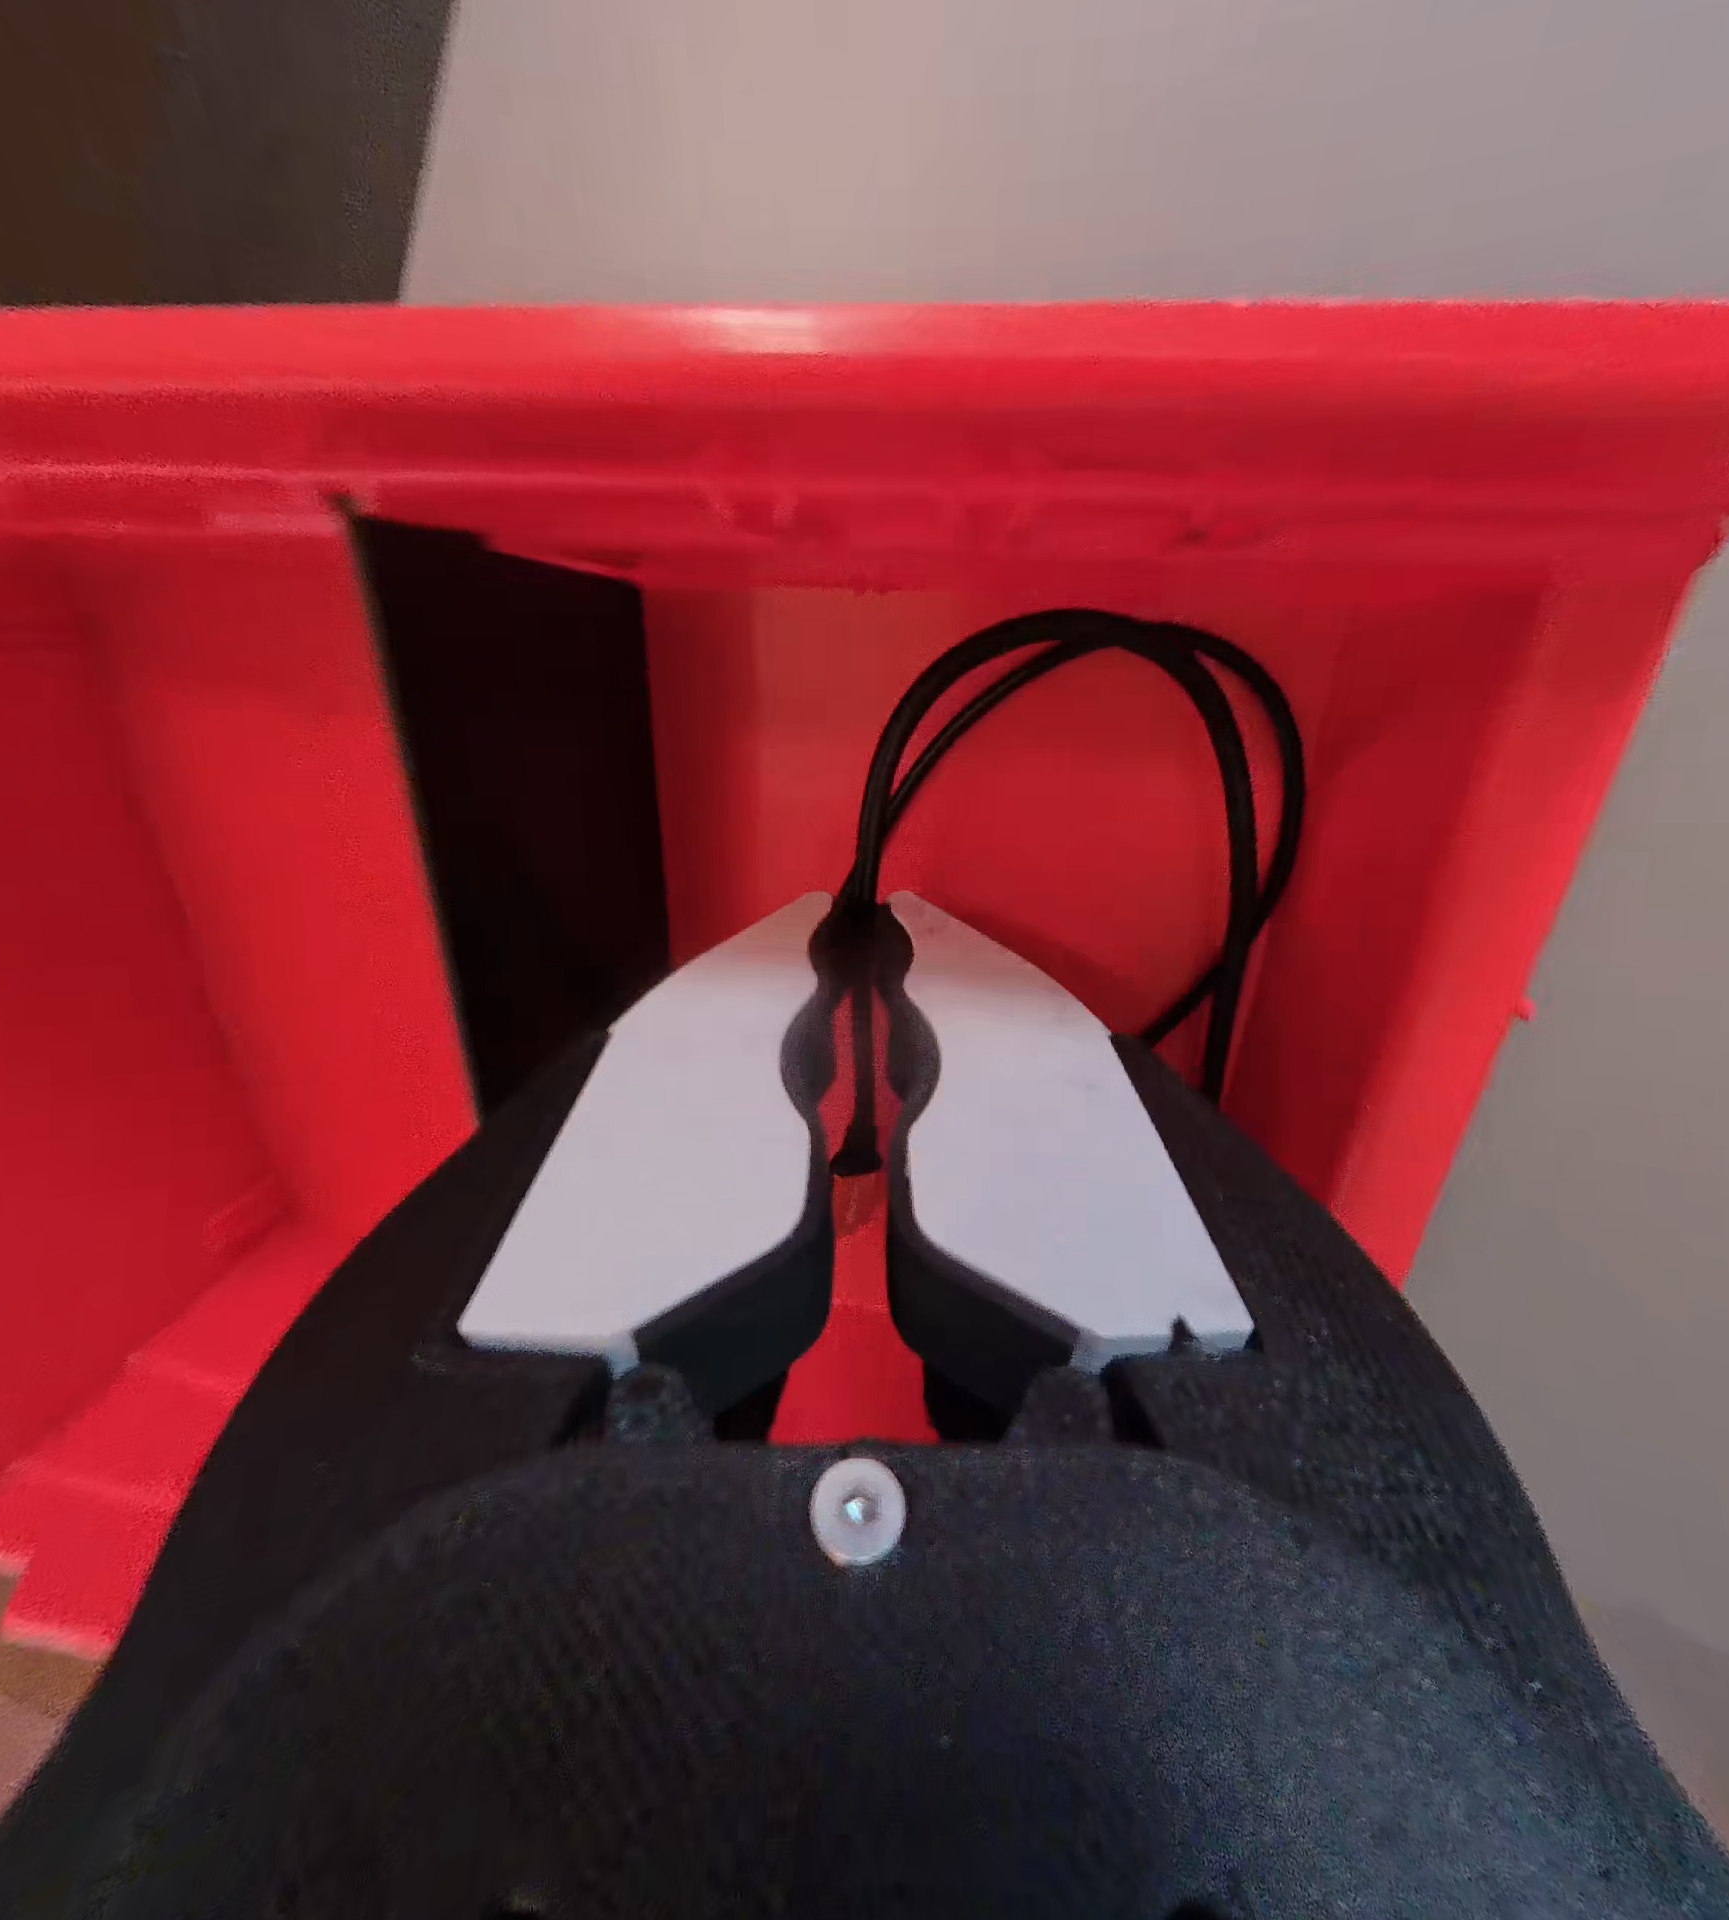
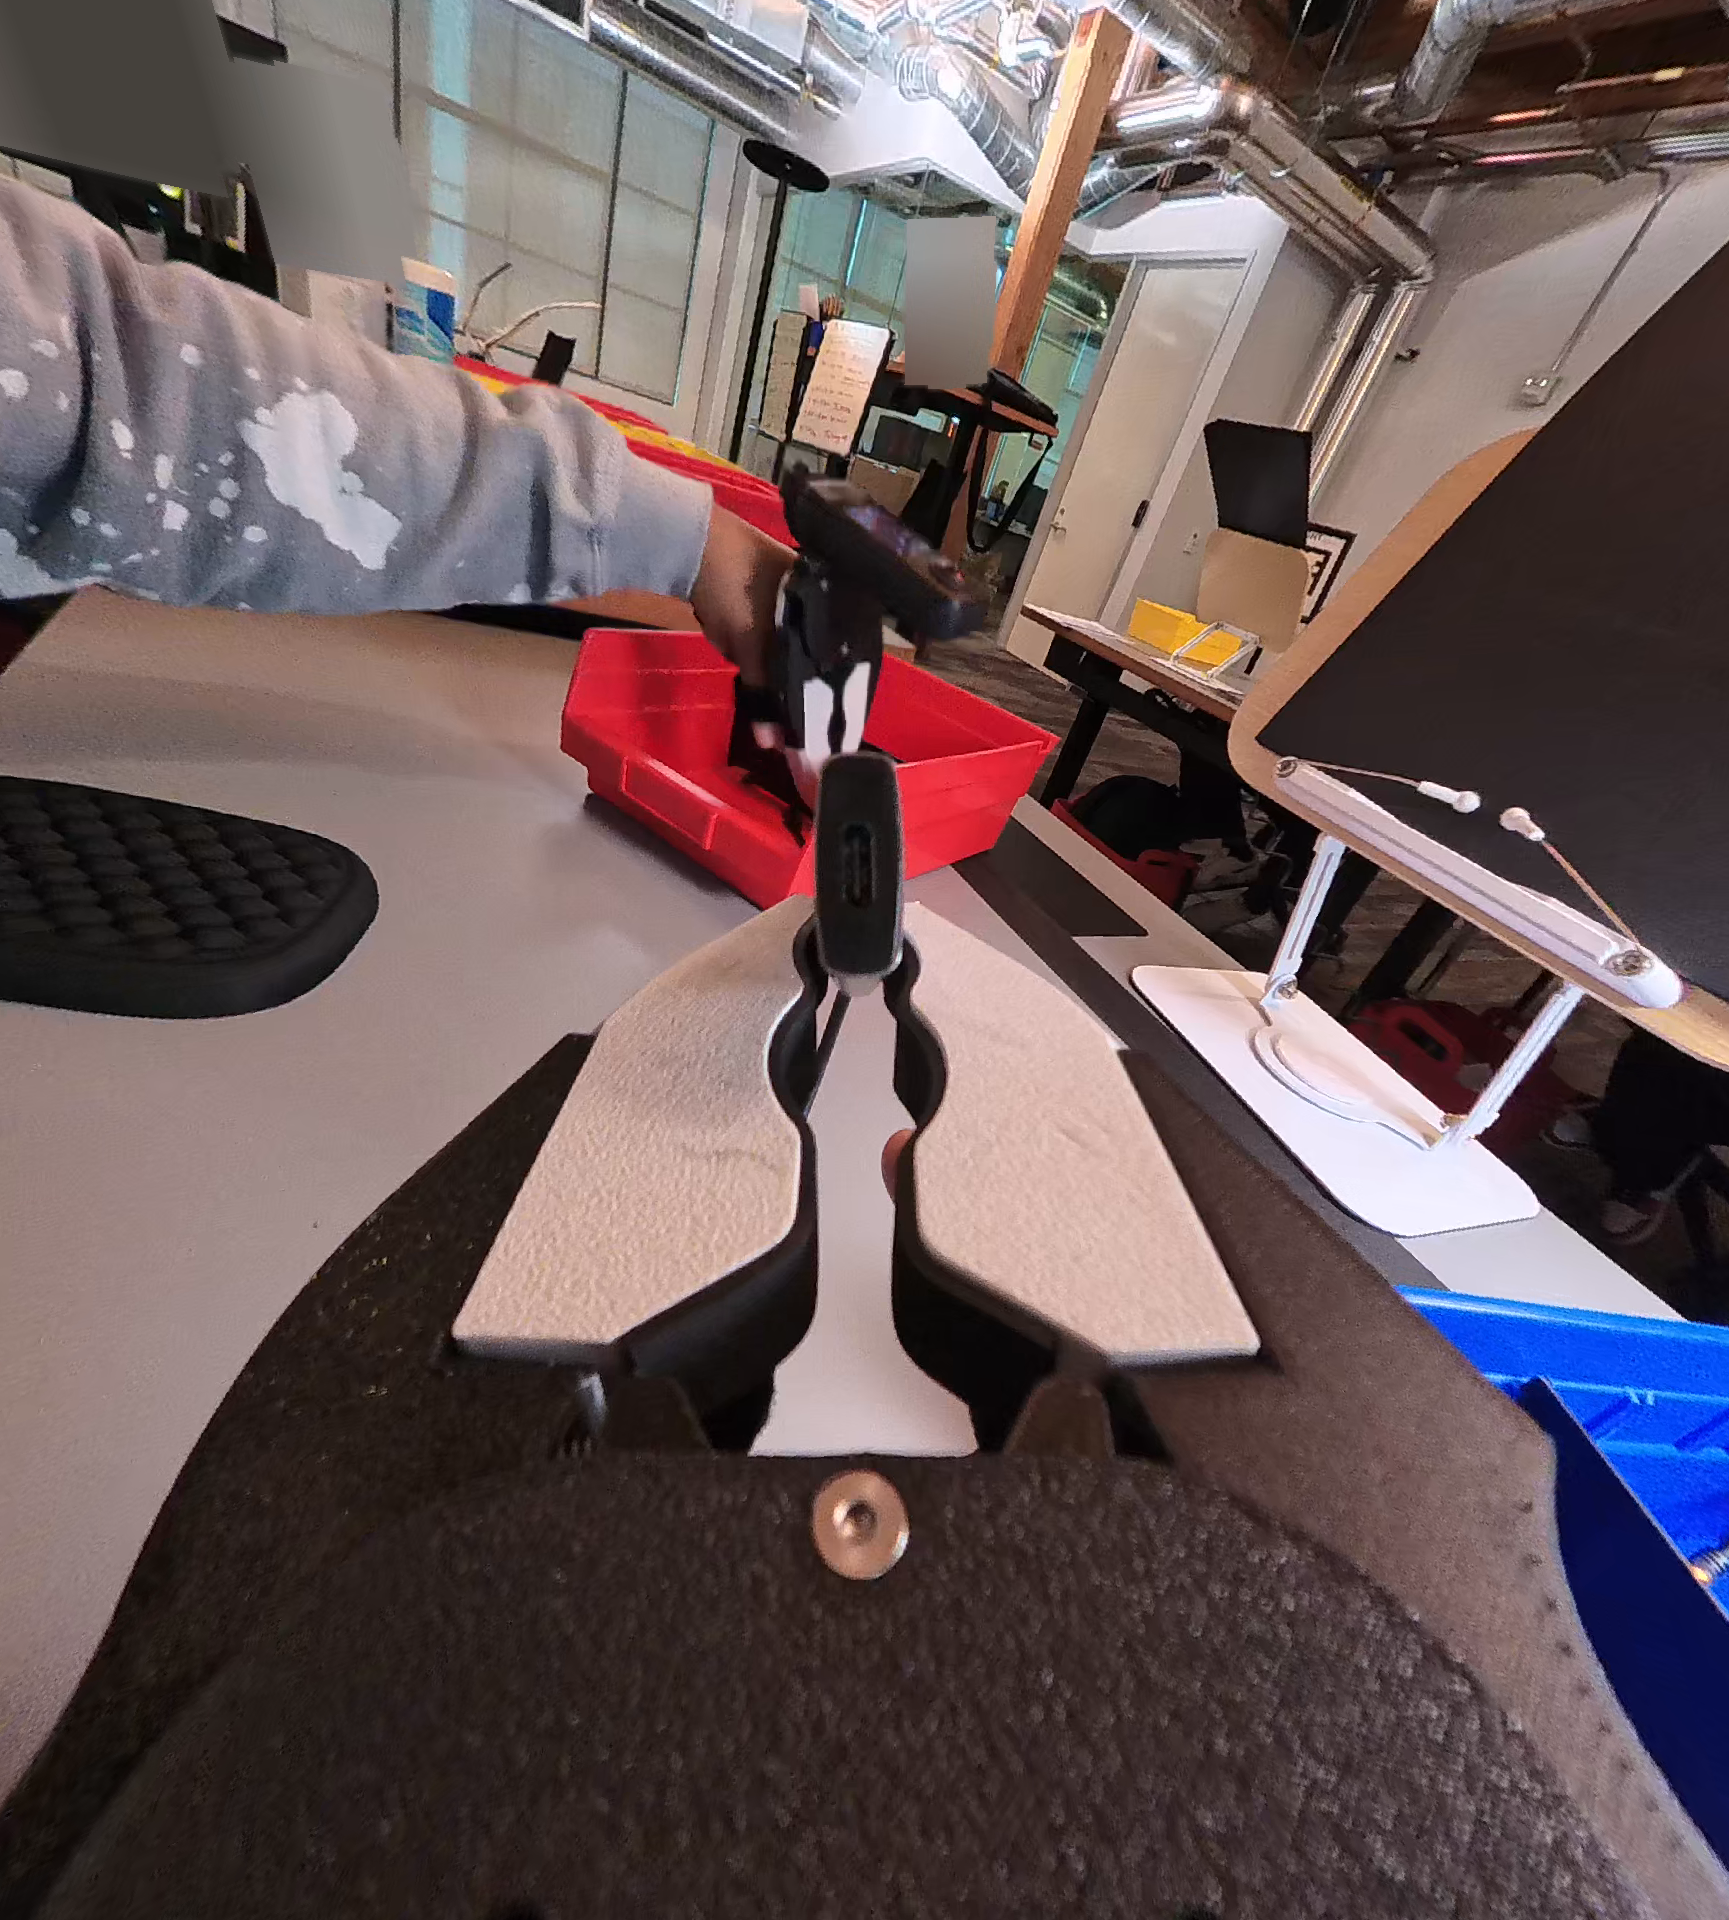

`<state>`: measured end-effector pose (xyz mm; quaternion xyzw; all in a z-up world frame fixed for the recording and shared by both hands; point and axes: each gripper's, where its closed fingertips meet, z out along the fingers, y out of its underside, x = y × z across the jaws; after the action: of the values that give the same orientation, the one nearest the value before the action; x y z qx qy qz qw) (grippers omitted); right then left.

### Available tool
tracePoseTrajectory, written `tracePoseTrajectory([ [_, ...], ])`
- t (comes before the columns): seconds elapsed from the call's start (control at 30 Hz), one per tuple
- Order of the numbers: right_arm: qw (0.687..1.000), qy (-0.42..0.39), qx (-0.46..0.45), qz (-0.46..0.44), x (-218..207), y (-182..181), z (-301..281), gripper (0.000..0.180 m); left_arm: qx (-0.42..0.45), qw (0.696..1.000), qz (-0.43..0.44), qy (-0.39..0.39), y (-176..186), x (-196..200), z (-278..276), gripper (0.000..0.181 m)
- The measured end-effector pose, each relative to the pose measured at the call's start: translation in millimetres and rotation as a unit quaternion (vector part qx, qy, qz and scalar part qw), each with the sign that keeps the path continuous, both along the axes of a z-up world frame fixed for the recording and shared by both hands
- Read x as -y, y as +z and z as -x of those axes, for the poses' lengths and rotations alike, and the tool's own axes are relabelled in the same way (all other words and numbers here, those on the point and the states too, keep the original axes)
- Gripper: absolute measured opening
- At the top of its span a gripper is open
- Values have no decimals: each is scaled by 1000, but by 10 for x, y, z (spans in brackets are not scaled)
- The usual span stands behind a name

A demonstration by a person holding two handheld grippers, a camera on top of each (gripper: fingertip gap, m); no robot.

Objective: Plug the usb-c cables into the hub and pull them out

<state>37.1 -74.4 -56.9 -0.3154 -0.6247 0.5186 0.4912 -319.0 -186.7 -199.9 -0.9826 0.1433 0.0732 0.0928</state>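
Left gripper (image 1: pixel 860 925) pinching a black cable (image 1: pixel 1244 748) inside the red bin (image 1: pixel 839 436); right gripper (image 2: pixel 855 961) clamped on the hub (image 2: pixel 858 862) — bin at twelve o'clock.

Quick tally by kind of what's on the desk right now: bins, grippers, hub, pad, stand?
Bins: 2, red bin and blue bin
Hand-held grippers: 2, left hand-held gripper on the black cable inside the red one, right hand-held gripper on the hub
Hub: 1
Black pad: 1
White stand: 1
Total: 7
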Motion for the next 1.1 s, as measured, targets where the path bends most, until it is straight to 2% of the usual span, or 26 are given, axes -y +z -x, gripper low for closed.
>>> tracePoseTrajectory([
  [0.03,1000,-1,-2,2,-5,10,-6,9,-6,1000,-12,7,111,13,13,5],
  [0.17,1000,-3,-9,4,-2,60,-25,9,-25,995,-85,40,651,35,48,5],
  [0.27,1000,-10,-19,0,-2,105,-43,9,-15,982,-177,59,1127,-16,-25,4],
  [0.4,999,-19,-26,7,-54,143,-60,9,42,946,-318,42,1749,-140,-407,4],
  [0.5,999,-32,-26,18,-147,134,-53,9,108,919,-379,20,1947,-217,-871,4],
  [0.63,998,-51,-23,32,-281,103,-38,9,257,887,-381,36,1684,-354,-1600,4],
  [0.73,997,-60,-19,40,-355,83,-44,9,376,860,-334,91,1208,-438,-2043,4],
  [0.87,996,-71,-15,42,-421,63,-61,9,451,839,-260,158,486,-432,-2321,5],
  [0.93,996,-74,-15,40,-442,56,-69,9,454,841,-239,169,256,-367,-2362,5],
  [1.0,996,-76,-14,40,-460,50,-70,9,449,851,-228,150,172,-275,-2408,12],
  [1.1,996,-77,-13,43,-479,41,-61,9,378,897,-220,61,154,-115,-2425,16],
])
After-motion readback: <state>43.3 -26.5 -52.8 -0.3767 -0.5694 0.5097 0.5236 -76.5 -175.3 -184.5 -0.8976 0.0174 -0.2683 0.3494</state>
